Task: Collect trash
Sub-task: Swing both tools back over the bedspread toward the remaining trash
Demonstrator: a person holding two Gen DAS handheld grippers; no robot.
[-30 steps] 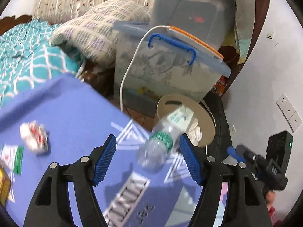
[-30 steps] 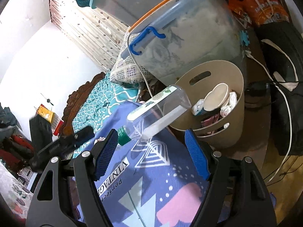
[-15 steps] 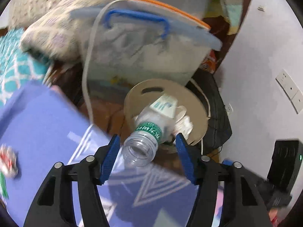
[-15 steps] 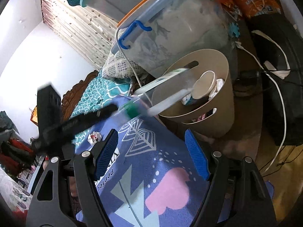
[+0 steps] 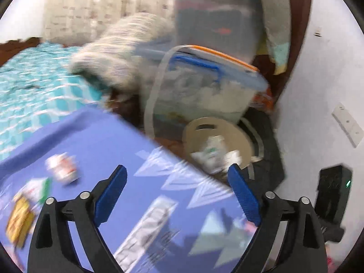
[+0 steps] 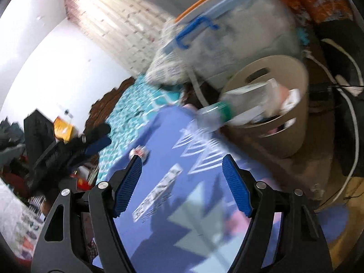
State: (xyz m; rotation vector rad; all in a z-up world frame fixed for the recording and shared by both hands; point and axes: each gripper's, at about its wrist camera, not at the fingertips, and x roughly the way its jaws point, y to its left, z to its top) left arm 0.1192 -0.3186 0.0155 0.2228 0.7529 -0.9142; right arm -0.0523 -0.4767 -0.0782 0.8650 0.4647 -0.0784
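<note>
A table [image 5: 109, 141] under a purple patterned cloth stands beside a teal bed [image 5: 27, 86] and stacked clear storage boxes [image 5: 204, 91]. The left gripper [image 5: 177, 195] has just been opening, empty; the clear plastic bottle [image 6: 218, 113] lies upper right, in the beige round bin [image 6: 293, 136]. The right gripper [image 6: 182, 184] gapes empty.

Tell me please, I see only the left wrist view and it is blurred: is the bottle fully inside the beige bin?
Observer: Not fully. In the right wrist view the bottle lies across the rim of the beige bin, and its neck end sticks out toward the purple cloth.
Operator: Does the right gripper hold anything?
Observer: No. The right gripper is open, with nothing between its fingers.
Operator: Can you see how full the bin is?
Observer: Partly. Its near wall has slots low down, and trash shows through them.
</note>
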